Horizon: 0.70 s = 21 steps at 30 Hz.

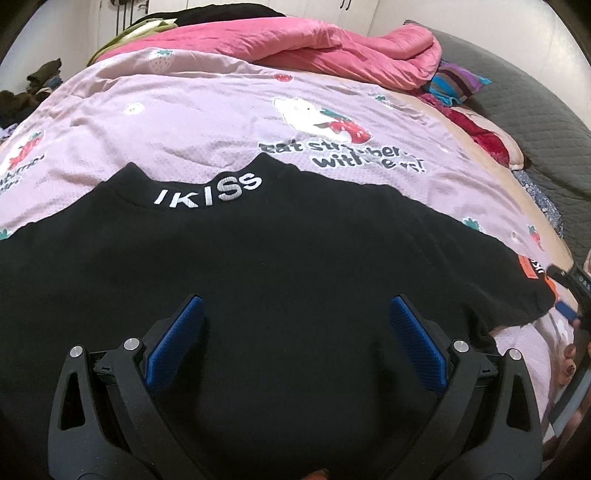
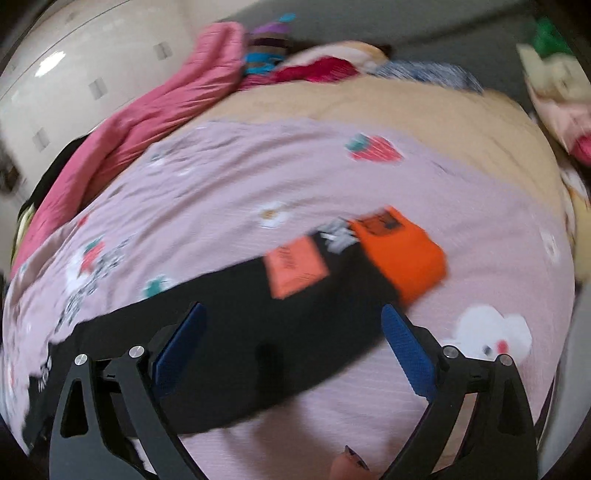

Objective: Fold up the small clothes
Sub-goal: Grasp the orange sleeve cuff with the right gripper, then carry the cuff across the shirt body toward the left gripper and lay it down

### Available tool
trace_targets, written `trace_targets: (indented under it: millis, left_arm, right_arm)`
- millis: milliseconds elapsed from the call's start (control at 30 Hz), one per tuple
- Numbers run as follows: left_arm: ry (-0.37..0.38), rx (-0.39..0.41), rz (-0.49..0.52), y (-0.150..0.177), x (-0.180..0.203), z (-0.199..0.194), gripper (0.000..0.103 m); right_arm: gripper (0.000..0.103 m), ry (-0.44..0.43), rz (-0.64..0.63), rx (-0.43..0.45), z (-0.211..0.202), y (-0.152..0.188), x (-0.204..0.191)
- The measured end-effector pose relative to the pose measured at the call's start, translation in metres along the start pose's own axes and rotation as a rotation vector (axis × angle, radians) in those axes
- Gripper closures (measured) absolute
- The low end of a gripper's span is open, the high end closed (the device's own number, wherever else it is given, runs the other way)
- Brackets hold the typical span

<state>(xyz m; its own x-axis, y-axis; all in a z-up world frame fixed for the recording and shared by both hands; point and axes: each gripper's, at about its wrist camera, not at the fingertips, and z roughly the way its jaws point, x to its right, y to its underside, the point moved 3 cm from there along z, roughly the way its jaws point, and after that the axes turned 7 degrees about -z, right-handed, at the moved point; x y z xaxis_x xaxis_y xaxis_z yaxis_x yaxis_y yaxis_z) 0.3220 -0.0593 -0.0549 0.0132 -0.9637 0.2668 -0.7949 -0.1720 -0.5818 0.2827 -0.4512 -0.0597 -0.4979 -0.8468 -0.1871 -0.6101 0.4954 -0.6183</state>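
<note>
Below both claws — left claw (image 1: 297,306), right claw (image 2: 291,314), each released — lies the black top (image 1: 258,258).

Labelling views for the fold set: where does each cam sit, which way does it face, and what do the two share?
Left wrist: on the left gripper, angled down over the black top toward its collar; open blue pads, with the right gripper and a hand's fingers at the right edge.
Right wrist: on the right gripper, angled down at the top's sleeve and orange cuff; open pads, blurred, a fingertip at the bottom.
Shared: the black top, strawberry-print bedcover, pink quilt.
</note>
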Motion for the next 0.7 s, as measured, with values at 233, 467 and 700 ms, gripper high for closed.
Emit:
trace_targets:
  millis: [233, 467, 700]
  left_arm:
    - [0.017, -0.008, -0.031, 0.000, -0.006, 0.001, 0.009]
    - [0.065, -0.004, -0.087, -0.007, -0.012, -0.015, 0.009]
    - [0.074, 0.024, -0.112, -0.016, -0.017, -0.044, 0.009]
  right_arm:
    - [0.008, -0.069, 0.098, -0.047, 0.023, -0.001, 0.028]
    - [0.065, -0.180, 0.278, 0.007, 0.037, -0.012, 0.036]
    - [0.086, -0.388, 0.335, 0.097, 0.008, -0.012, 0.010]
